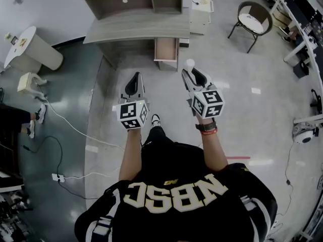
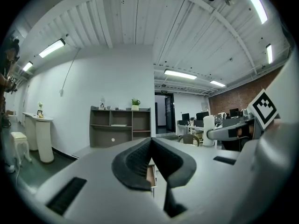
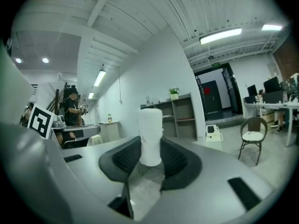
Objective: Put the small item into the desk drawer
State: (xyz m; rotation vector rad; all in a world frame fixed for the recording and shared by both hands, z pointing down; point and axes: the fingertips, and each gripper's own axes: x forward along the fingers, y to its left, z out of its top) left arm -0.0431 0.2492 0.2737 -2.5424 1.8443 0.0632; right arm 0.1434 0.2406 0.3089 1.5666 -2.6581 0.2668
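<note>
Table with drawer ahead, white cylinder carried in our right tongs

Well ahead of us stands the long grey wooden table (image 1: 136, 30), and below its right end a pale wooden drawer (image 1: 166, 52) appears pulled out towards us. Our left tongs (image 2: 151, 143) are pressed together with nothing between them. Our right tongs (image 3: 150, 148) pinch the small white matte cylinder (image 3: 150, 129) by its lower half, upright, its top standing clear above the pads. We judge it light and fairly stiff, with a matte skin unlikely to slip. Being tall and narrow, it could tilt in a low pinch, so a hold nearer its middle, squeezed gently, looks safest to us.
</note>
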